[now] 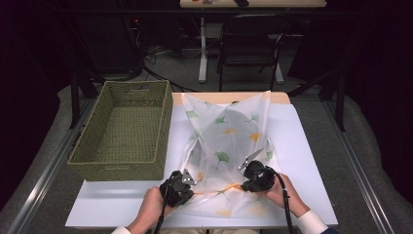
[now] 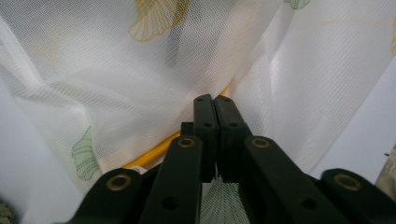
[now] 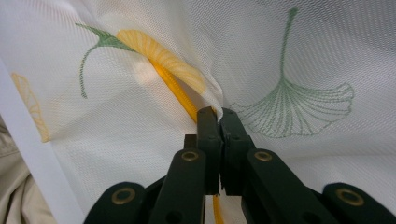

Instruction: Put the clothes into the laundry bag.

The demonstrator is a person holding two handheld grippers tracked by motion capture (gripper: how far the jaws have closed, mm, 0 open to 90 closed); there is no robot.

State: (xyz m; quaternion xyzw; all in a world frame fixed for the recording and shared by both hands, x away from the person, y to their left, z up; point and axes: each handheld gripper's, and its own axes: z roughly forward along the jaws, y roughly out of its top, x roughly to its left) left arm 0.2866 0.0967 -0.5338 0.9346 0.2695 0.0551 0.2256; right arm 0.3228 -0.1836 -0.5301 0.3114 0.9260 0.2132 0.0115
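two claws pinch the near part of a sheer, leaf-printed mesh cloth [image 1: 229, 141] lying on the white desk [image 1: 302, 161], its far part raised in a loose tent. the left claw [image 1: 187, 187] is clenched on a fold of the fabric beside a yellow trim; the right claw [image 1: 246, 183] is clenched on the cloth likewise, its jaws pressed together on the mesh next to that yellow edging [image 3: 180, 95]. the work looks to be at the grasp-and-lift stage of folding or bagging the cloth, perhaps for the woven basket [image 1: 124, 129] standing just beside it on the left. the next move likely calls for both hands to rise together, keeping the mesh taut so it does not slip or snag. room is open to the right and toward the far desk edge; the basket wall crowds the left, and the near desk edge lies close under the wrists.
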